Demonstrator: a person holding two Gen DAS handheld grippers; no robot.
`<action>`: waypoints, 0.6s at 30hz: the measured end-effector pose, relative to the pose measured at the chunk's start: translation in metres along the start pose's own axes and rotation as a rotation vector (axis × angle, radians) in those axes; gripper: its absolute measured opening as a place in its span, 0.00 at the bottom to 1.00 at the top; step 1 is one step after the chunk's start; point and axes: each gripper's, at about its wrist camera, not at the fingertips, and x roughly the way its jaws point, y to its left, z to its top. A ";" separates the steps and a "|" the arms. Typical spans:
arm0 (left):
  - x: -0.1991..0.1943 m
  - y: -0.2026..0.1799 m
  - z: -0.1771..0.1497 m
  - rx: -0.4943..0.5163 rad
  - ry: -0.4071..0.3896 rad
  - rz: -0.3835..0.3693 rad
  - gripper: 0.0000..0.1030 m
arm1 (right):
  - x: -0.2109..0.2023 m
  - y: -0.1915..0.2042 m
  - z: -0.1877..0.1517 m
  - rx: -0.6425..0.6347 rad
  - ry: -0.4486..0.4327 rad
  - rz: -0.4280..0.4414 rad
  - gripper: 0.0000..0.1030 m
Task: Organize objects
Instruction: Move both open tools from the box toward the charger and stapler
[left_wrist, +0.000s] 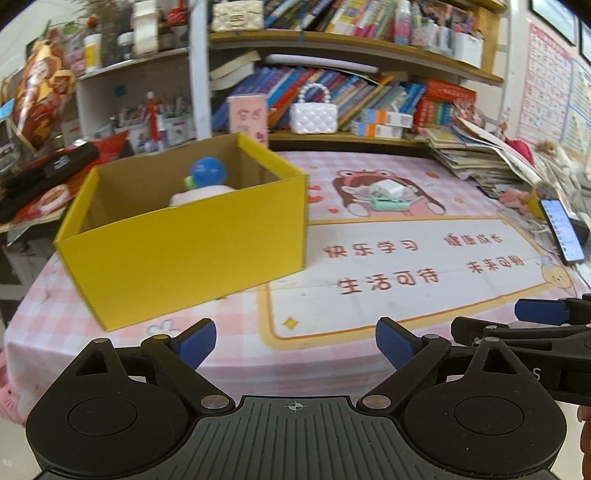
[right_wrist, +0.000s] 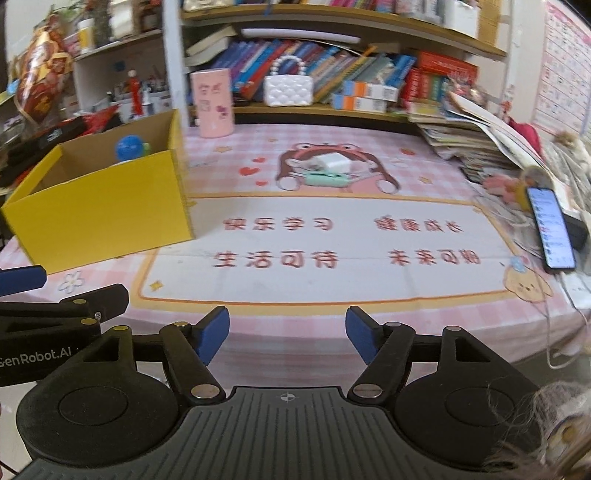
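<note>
Two grippers, left gripper (left_wrist: 295, 349) and right gripper (right_wrist: 288, 339), hung wide open and empty (side by side) over the near table (right_wrist: 332, 325) edge, yellow box (left_wrist: 192, 236) at left holding a blue ball (left_wrist: 208, 170), white charger (right_wrist: 331, 162) and mint case (right_wrist: 325, 180) mid-table.

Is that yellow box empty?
No, the yellow box already holds a toy with a blue ball on top of something pink.
</note>
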 end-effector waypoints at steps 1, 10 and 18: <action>0.003 -0.004 0.001 0.006 0.004 -0.011 0.93 | 0.001 -0.004 0.000 0.009 0.005 -0.011 0.66; 0.026 -0.037 0.016 0.044 0.022 -0.070 0.93 | 0.009 -0.041 0.005 0.050 0.024 -0.078 0.69; 0.048 -0.063 0.031 0.061 0.037 -0.063 0.93 | 0.028 -0.071 0.020 0.059 0.049 -0.087 0.70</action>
